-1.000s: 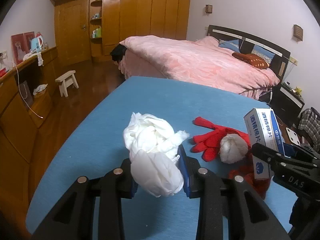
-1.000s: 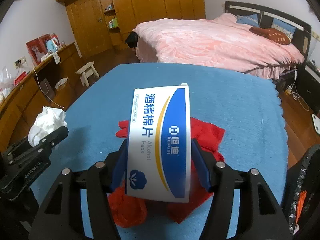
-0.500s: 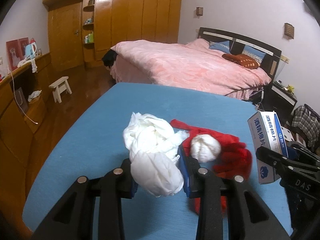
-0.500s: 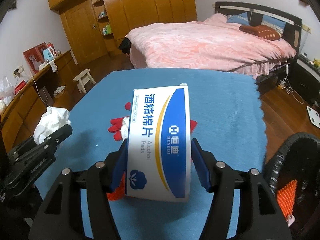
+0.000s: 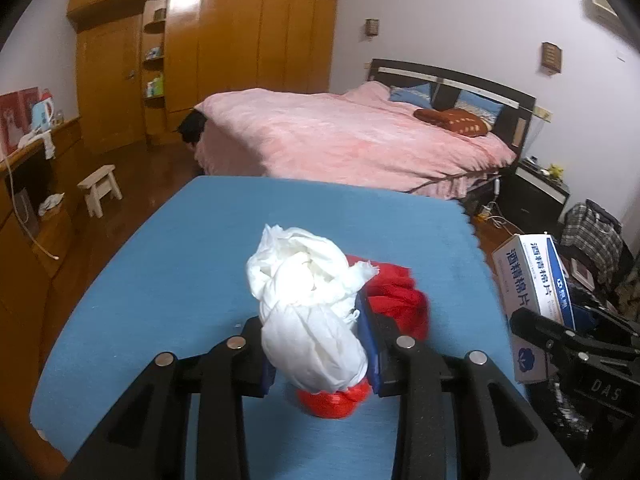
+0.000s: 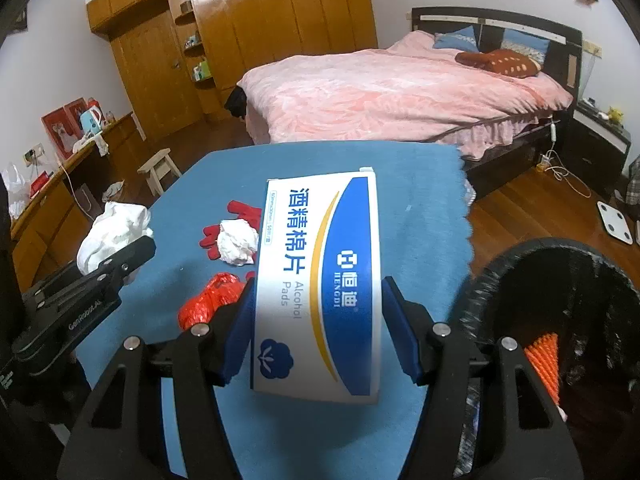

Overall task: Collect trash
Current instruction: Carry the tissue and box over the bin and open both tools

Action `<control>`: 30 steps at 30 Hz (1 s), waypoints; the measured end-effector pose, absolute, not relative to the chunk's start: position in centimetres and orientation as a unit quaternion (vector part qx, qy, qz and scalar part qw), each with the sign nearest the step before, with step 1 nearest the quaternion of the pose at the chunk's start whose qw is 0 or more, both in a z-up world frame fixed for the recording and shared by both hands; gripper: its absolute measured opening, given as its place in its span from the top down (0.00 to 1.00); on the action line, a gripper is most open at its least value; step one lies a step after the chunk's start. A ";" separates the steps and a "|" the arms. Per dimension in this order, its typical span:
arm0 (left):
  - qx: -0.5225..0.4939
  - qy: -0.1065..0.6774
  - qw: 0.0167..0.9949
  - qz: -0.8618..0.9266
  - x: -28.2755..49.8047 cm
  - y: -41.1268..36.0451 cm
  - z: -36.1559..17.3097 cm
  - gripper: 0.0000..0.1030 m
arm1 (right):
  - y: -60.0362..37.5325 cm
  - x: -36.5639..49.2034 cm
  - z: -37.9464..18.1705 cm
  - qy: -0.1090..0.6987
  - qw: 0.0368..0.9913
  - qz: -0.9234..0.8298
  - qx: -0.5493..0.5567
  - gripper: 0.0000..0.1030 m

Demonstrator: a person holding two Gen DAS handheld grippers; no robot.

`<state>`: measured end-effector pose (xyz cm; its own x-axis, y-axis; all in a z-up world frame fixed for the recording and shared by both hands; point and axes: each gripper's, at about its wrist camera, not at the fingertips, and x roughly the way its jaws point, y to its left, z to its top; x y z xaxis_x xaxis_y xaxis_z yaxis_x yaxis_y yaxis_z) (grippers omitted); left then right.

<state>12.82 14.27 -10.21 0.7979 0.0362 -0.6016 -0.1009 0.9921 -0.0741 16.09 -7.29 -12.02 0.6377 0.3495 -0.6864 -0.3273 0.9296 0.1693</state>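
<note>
My left gripper is shut on a crumpled white tissue wad, held above the blue table. My right gripper is shut on a white and blue alcohol pads box, held upright; the same box shows at the right of the left wrist view. On the table lie a red glove, a small white paper ball on it, and a crumpled red bag. A black trash bin with an orange item inside stands at the lower right, beside the table's edge.
A bed with a pink cover stands beyond the table. Wooden wardrobes line the far wall. A small stool and a low wooden counter are on the left. A white scale lies on the floor at the right.
Both grippers have swung rightward with their loads still held. The red glove and paper ball have slid left in view, and the black bin has come into the right wrist view.
</note>
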 end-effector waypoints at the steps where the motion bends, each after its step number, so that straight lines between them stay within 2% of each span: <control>1: -0.049 0.314 0.947 0.034 12.8 13.8 -10.0 0.67 | -7.7 15.8 -11.9 0.381 0.906 0.186 0.016 0.43; 15: -0.018 0.288 0.957 -0.038 11.7 5.0 -6.8 0.67 | -15.7 11.8 -8.6 0.338 0.929 0.143 0.047 0.43; 30: 0.015 0.288 0.949 -0.128 11.9 -4.3 -6.9 0.67 | -25.4 9.8 -9.5 0.334 0.938 0.056 0.072 0.43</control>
